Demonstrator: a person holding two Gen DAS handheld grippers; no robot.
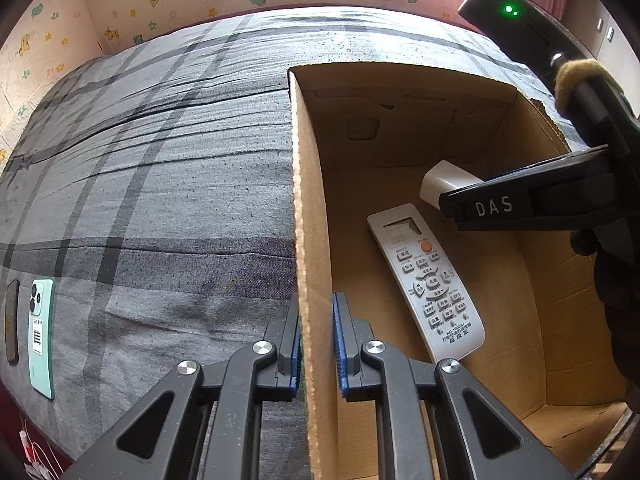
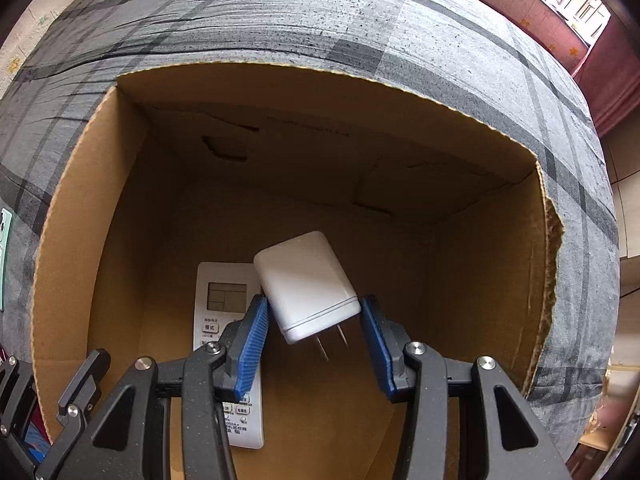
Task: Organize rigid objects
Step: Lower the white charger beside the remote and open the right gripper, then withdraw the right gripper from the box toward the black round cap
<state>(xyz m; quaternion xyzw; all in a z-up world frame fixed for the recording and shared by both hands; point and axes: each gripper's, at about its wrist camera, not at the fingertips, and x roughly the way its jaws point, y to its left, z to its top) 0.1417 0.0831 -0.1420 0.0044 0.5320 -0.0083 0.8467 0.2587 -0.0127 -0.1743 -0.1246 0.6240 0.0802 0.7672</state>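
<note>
Cardboard box (image 2: 96, 240) stands open-topped on the bed (image 1: 160, 200), which is covered in grey plaid cloth; all places below are given relative to this box.

Left hand-held gripper (image 1: 316, 354) is clenched on the box's left wall near the rim, one blue pad outside and one inside. Judged purpose: to steady the light box so that it does not slide or tip while items go in.

Right hand-held gripper (image 2: 314, 344) hangs inside the box opening, pointing steeply down, and is grasping a white charger (image 2: 306, 284). The pads press on the charger's two sides at its plug end; the body juts forward past the fingertips and the two prongs point back toward the gripper. The charger is tilted and, as far as can be judged, clear of the box floor.

White remote control (image 1: 428, 284) lies flat on the box floor, display end toward the far wall, directly below and left of the charger.

Green phone (image 1: 42, 336) lies face down on the bed outside the box, well apart from its left wall, with a dark flat object (image 1: 12, 322) beside it, not identifiable.
</note>
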